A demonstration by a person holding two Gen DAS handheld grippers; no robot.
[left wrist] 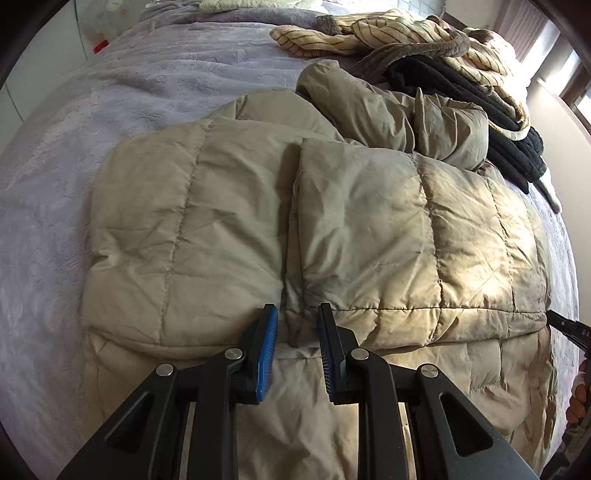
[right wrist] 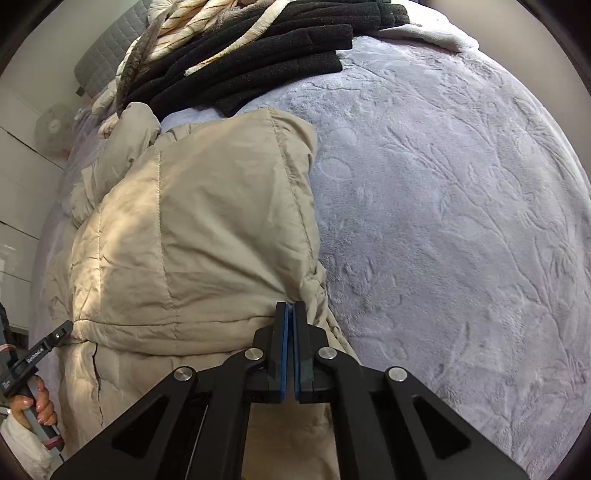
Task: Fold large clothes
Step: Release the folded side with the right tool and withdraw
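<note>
Left wrist view: the left gripper hangs low over the near part of a beige quilted down jacket, its jaws spread with a fold edge of the fabric lying in the gap but not pinched. The jacket lies on the lavender fleece bed cover, spread across the middle of the bed and reaching toward its near edge. One panel is doubled over the body, and a sleeve is bunched up at the far side. The open stance over that edge reads as readiness to take hold of the flap, or a hold just let go; which, I cannot tell. Toward the far right corner of the bed sit a striped cream garment and a black fleece garment, heaped together, probably waiting their turn. No container shows here.

Right wrist view: the right gripper has its jaws pressed together at the right-hand border of the jacket; a thin bit of hem seems caught between the blue pads, though that is hard to confirm. Such a grip would keep the folded layer steady while the other side is handled. The bed cover is bare to the right. The black garment lies beyond the jacket near the headboard end. At the left edge a hand holds the other gripper's handle. No container is visible here either.
</note>
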